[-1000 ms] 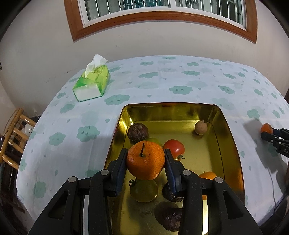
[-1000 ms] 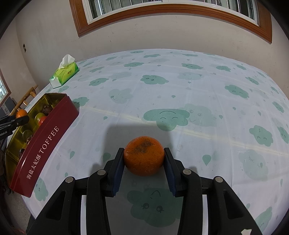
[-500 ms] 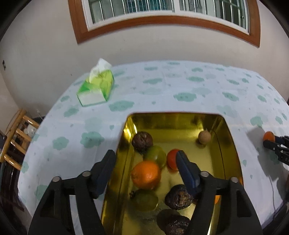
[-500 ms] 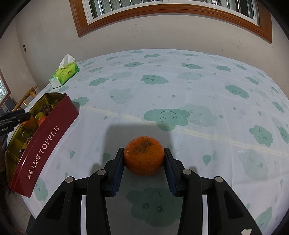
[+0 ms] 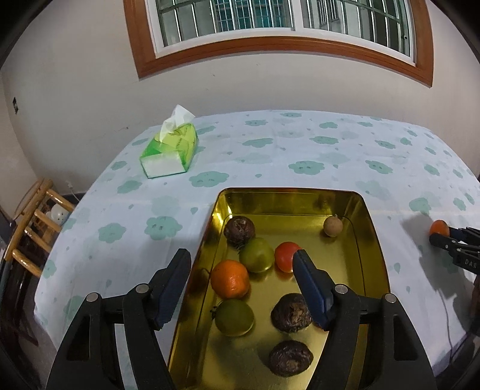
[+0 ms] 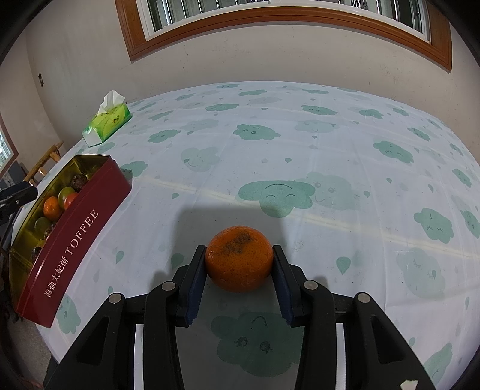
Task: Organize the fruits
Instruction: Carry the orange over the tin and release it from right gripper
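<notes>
The right gripper (image 6: 239, 264) is pinching an orange (image 6: 239, 258) across its middle, low over the cloth; it looks firm, soft-skinned and rollable. The left gripper (image 5: 241, 277), just opened and empty, is hanging spread over the tin (image 5: 373, 228), where another orange (image 5: 230, 278) is lying among the fruit.

Bench (image 5: 300, 156), covered by a pale blue cloth printed with green smiling clouds and small drops. Tissue box (image 5: 169, 151), green with a white end panel, one white tissue standing from its top slot; it sits near the far left corner of the bench. Window (image 5: 279, 21), brown wooden frame, barred panes, set high in the plain beige wall. Wooden stool or rack (image 5: 33, 222), light-coloured rungs, beside the bench's left edge.
</notes>
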The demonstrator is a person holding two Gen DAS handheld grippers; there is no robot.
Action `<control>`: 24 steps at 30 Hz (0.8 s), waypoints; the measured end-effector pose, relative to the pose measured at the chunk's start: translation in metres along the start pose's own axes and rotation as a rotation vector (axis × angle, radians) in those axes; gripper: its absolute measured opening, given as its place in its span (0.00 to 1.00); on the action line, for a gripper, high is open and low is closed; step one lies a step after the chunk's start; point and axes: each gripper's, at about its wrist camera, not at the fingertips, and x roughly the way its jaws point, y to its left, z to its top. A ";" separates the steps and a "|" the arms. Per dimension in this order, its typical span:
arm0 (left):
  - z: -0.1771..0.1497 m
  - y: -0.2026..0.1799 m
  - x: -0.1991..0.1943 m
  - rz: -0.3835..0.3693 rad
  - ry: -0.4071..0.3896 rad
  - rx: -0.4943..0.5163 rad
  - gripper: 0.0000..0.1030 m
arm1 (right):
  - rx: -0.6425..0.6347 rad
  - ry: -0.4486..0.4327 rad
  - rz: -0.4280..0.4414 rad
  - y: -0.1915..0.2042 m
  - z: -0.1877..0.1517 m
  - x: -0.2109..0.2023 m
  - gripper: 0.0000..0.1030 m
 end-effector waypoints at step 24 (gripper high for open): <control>-0.028 0.044 -0.020 0.095 -0.015 -0.115 0.69 | -0.077 -0.061 0.158 0.071 0.006 -0.041 0.37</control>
